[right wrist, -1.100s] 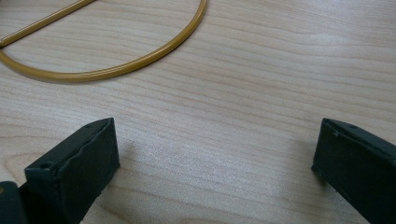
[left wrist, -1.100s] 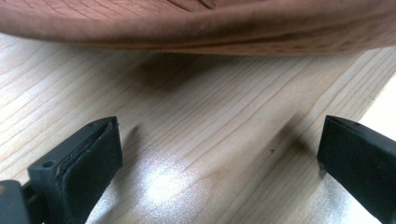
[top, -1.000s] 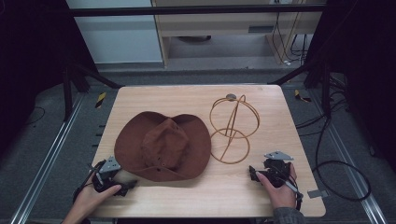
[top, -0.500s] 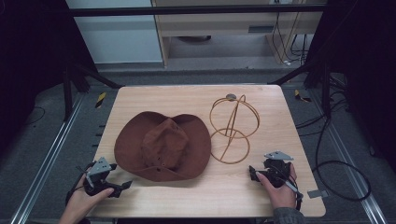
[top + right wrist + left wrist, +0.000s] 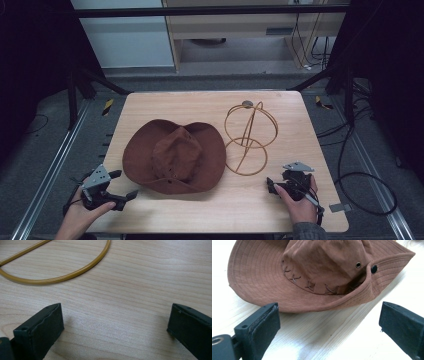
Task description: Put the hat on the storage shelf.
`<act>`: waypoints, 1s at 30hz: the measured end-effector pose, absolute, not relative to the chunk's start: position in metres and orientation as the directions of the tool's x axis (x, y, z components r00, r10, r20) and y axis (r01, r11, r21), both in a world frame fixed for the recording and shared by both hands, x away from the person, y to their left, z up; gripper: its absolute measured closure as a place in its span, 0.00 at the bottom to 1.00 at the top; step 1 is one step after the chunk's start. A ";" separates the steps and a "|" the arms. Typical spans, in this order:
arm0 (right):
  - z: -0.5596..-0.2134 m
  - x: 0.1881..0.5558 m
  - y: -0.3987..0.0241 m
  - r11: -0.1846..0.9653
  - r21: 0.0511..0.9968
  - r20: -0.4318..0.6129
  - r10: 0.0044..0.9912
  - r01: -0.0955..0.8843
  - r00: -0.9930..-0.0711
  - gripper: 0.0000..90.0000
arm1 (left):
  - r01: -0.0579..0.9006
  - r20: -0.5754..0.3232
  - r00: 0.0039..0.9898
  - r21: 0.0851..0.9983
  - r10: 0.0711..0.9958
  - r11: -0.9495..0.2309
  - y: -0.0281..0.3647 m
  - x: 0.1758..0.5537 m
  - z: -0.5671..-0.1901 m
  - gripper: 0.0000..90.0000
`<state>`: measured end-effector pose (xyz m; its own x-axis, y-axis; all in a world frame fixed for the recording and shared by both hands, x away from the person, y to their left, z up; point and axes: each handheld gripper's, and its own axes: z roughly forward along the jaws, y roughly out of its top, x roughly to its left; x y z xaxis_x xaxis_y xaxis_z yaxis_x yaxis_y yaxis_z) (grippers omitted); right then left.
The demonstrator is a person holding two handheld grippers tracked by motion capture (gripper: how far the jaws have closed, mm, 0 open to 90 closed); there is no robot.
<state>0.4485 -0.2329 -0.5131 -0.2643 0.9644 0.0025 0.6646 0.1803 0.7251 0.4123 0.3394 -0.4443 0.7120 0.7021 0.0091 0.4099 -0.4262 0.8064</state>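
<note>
A brown wide-brimmed hat [image 5: 174, 156] lies crown up in the middle of the wooden table [image 5: 190, 106]. Right of it stands a gold wire hat stand [image 5: 248, 137] with a round base ring. My left gripper [image 5: 124, 184] is at the table's near left corner, open, pointing at the hat's brim a short way off. In the left gripper view the hat [image 5: 319, 272] lies just beyond the open left gripper [image 5: 329, 325], untouched. My right gripper [image 5: 272, 186] rests near the front right, open and empty. In the right gripper view the stand's ring [image 5: 62, 272] lies ahead of the right gripper [image 5: 116, 327].
Metal rails run along both sides of the table. Black cables [image 5: 350, 175] loop on the floor to the right. A cabinet [image 5: 240, 30] stands behind the table. Bare wood shows along the front edge between the two hands.
My left gripper has slid a little to the left, away from the hat's brim. The right gripper, the hat and the stand have not moved.
</note>
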 end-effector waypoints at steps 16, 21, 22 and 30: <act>-0.513 0.449 -0.233 0.179 0.725 0.001 0.965 0.665 -0.261 0.00 | 0.396 0.051 0.774 0.739 0.631 -0.545 0.306 0.444 -0.398 0.05; -0.513 0.449 -0.233 0.183 0.726 -0.004 0.965 0.663 -0.262 0.00 | 0.394 0.048 0.805 0.701 0.591 -0.594 0.280 0.472 -0.383 0.06; -0.513 0.449 -0.233 0.183 0.726 -0.004 0.965 0.663 -0.262 0.00 | 0.392 0.053 0.806 0.699 0.590 -0.598 0.277 0.476 -0.381 0.06; -0.513 0.449 -0.232 0.179 0.726 -0.002 0.966 0.664 -0.258 0.00 | 0.418 0.009 0.825 0.663 0.566 -0.621 0.252 0.504 -0.364 0.05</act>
